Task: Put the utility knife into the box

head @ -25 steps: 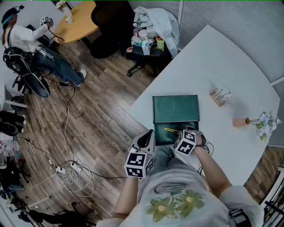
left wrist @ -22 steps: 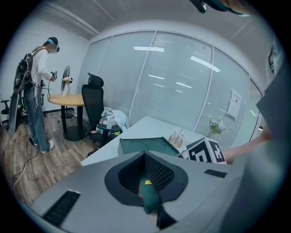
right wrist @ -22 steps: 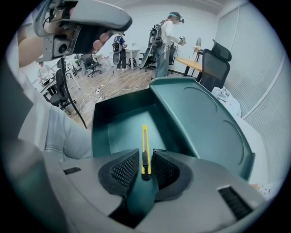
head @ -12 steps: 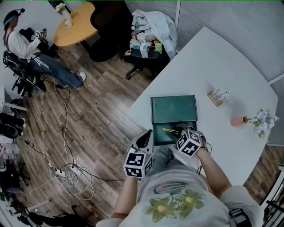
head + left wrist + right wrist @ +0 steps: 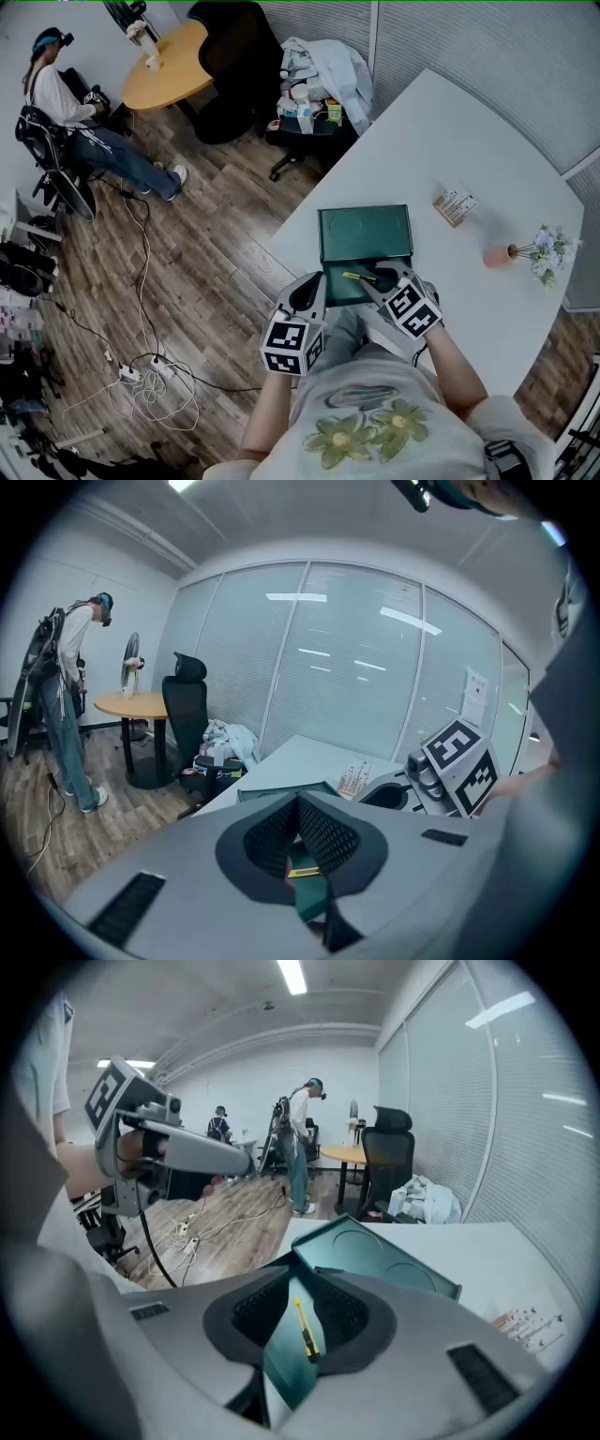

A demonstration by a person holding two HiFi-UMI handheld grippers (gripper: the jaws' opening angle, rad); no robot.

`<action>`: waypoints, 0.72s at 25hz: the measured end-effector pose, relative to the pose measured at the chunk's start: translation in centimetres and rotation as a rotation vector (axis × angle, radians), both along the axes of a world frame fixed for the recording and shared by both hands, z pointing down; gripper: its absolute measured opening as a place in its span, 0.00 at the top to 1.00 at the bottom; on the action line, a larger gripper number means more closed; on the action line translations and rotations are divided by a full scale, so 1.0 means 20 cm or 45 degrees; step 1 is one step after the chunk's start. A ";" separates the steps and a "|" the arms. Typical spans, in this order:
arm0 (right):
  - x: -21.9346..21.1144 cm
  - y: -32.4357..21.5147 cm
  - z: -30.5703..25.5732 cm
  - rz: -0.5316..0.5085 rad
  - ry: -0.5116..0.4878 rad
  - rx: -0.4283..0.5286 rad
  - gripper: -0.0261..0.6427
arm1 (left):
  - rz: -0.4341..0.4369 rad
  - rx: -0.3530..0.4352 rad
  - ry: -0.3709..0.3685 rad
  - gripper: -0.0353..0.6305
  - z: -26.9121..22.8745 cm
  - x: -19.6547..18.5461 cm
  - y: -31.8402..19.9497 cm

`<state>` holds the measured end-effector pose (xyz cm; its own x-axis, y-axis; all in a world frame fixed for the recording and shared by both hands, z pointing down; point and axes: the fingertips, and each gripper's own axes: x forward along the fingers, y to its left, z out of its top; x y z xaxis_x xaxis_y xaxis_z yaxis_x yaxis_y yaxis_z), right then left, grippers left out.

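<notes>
A dark green box (image 5: 349, 282) stands open on the white table (image 5: 450, 131), its lid (image 5: 366, 232) tipped back. The yellow utility knife (image 5: 359, 277) lies on the floor of the box, also visible as a knife (image 5: 305, 1327) in the right gripper view and a yellow sliver (image 5: 303, 873) in the left gripper view. My right gripper (image 5: 377, 279) hovers at the box's near right edge, jaws open and empty, and the right gripper (image 5: 302, 1290) frames the knife without touching it. My left gripper (image 5: 313, 283) sits at the box's near left corner, and the left gripper (image 5: 299, 803) has its tips together, holding nothing.
A small carton (image 5: 453, 206) and a pink vase with flowers (image 5: 525, 253) stand further right on the table. Beyond the table edge are a chair piled with clothes (image 5: 319, 66), a round wooden table (image 5: 169, 66), a seated person (image 5: 66, 112) and floor cables (image 5: 150, 375).
My right gripper has pulled back from over the box toward the person's body. The knife stays lying in the box. The left gripper has not moved.
</notes>
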<state>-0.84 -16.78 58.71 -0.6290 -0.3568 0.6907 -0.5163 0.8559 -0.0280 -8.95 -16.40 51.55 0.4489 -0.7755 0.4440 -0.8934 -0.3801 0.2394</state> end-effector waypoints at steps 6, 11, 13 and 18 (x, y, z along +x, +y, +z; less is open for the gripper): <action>0.00 0.00 -0.21 0.117 -0.203 0.053 0.91 | 0.001 0.050 0.009 0.94 -0.09 0.03 0.04; -0.01 0.09 -0.39 0.151 -0.303 0.143 0.95 | -0.004 0.100 0.019 0.94 -0.19 0.06 0.10; 0.00 0.11 -0.45 0.182 -0.347 0.189 0.95 | -0.004 0.114 0.021 0.94 -0.21 0.07 0.12; 0.04 0.18 -0.51 0.220 -0.393 0.254 0.96 | 0.016 0.137 0.021 0.94 -0.23 0.13 0.21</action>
